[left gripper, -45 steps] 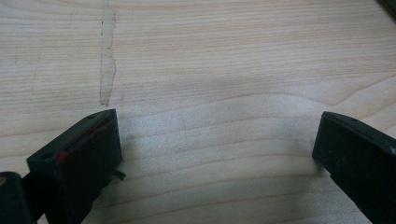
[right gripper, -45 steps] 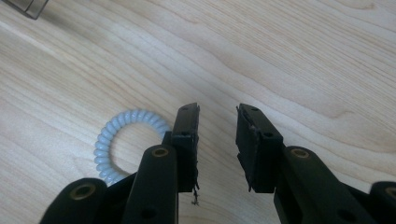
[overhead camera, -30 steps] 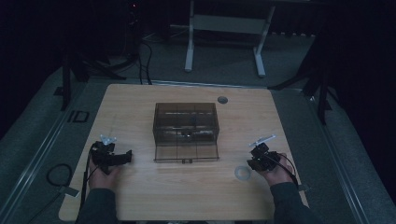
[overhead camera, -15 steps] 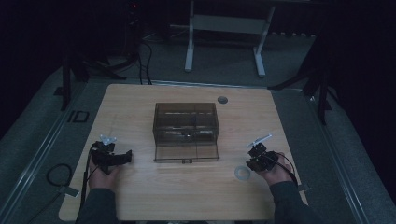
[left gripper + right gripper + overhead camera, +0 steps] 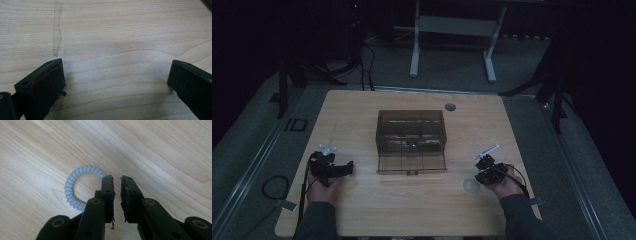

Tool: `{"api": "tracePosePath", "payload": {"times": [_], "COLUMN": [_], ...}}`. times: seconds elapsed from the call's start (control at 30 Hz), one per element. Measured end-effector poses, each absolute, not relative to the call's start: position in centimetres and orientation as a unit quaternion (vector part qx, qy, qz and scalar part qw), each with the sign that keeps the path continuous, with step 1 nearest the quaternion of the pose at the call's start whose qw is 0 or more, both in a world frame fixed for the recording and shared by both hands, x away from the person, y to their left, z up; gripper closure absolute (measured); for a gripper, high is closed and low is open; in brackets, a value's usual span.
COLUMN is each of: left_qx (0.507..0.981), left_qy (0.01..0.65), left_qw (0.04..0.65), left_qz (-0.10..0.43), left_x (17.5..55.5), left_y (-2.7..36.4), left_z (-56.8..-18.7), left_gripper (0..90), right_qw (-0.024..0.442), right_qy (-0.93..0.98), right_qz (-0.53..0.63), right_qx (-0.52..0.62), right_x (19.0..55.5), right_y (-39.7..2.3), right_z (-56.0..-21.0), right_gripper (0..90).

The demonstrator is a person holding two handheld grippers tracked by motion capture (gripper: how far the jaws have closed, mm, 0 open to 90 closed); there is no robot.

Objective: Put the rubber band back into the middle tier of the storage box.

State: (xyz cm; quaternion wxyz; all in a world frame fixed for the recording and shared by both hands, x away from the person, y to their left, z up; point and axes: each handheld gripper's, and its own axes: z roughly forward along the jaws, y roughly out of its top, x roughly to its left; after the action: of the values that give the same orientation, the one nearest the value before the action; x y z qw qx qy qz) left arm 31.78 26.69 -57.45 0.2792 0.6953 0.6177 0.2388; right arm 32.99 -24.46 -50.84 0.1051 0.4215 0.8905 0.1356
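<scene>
Pale blue coiled plastic hair ring [image 5: 80, 187] lies flat on the light wooden table [image 5: 362, 210], just beside the right gripper [image 5: 116, 180], whose jaws have just been closing and now stand nearly together (nothing between them). Farther left, beyond a smoky transparent compartment box [image 5: 411, 141], the left gripper [image 5: 116, 75] rests with jaws spread wide.

Pale blue ribbed coil hair tie [image 5: 83, 186], light wood-grain surface [image 5: 162, 152], smoky brown see-through box [image 5: 411, 141], black grippers [image 5: 117, 185]
</scene>
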Motion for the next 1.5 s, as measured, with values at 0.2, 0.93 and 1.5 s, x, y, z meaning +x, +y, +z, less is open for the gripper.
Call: {"api": "tracePosePath", "payload": {"times": [0.2,0.93,1.5], "left_qx": [0.695,0.695,0.695], "left_qy": [0.618,0.618,0.618], "left_qw": [0.279,0.279,0.279], "left_qz": [0.239,0.239,0.239], "left_x": [31.8,31.8,31.8], "left_y": [26.7,26.7,26.7], "left_z": [-57.5,-57.5,-57.5], "left_gripper": [1.2,1.2,1.2], "right_qw": [0.100,0.079,0.060], "right_qy": [0.896,0.907,0.913], "right_qz": [0.128,0.096,0.069], "right_qx": [0.412,0.402,0.397], "right_x": [33.0,33.5,34.0], "right_y": [-24.1,-23.4,-23.1], "right_z": [-51.0,-51.2,-52.0], "right_gripper": [82.3,80.2,79.0]}}
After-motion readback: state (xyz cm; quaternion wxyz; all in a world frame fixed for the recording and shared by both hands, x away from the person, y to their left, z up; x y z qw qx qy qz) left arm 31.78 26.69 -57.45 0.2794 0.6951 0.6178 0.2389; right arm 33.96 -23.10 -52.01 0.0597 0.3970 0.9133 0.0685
